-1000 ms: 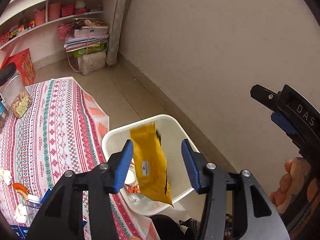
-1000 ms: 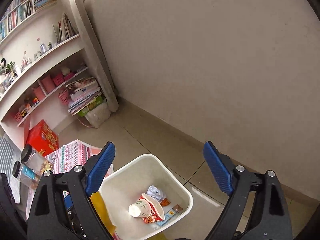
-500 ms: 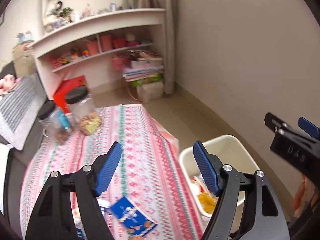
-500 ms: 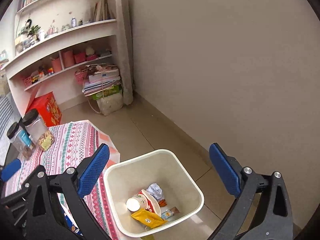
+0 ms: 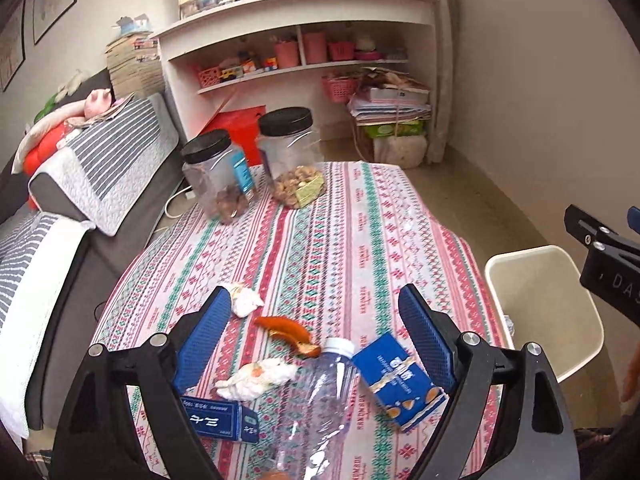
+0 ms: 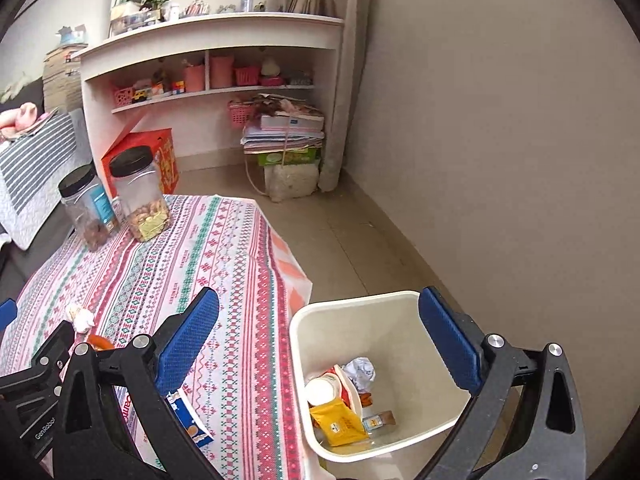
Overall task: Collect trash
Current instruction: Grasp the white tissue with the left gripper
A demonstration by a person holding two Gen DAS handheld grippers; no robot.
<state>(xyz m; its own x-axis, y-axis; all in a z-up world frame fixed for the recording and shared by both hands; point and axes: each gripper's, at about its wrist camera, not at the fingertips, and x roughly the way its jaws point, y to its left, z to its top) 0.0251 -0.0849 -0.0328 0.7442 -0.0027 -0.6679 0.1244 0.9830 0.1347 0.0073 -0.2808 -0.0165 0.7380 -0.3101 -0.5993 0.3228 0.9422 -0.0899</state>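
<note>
My left gripper (image 5: pixel 318 334) hangs over the table's near end, its jaws opening with nothing held. Below it lie a clear plastic bottle (image 5: pixel 316 404), an orange peel (image 5: pixel 288 330), a blue carton (image 5: pixel 400 380), a flat blue box (image 5: pixel 220 418) and two crumpled tissues (image 5: pixel 256 378). My right gripper (image 6: pixel 320 344) is open and empty above the white bin (image 6: pixel 348 454), which holds a yellow packet (image 6: pixel 340 420), a paper cup (image 6: pixel 320 390) and crumpled paper (image 6: pixel 360 370). The bin (image 5: pixel 576 364) stands on the floor right of the table.
Two black-lidded jars (image 5: pixel 292 160) stand at the far end of the patterned tablecloth (image 5: pixel 340 240). A grey sofa (image 5: pixel 60 208) runs along the left. White shelves (image 6: pixel 216 40), a red box (image 6: pixel 160 152) and stacked papers (image 6: pixel 286 132) stand beyond, and a wall (image 6: pixel 500 120) is at right.
The yellow packet dropped from my left gripper into the bin. My left gripper then swung left over the table's litter and opened wider. My right gripper also swung left.
</note>
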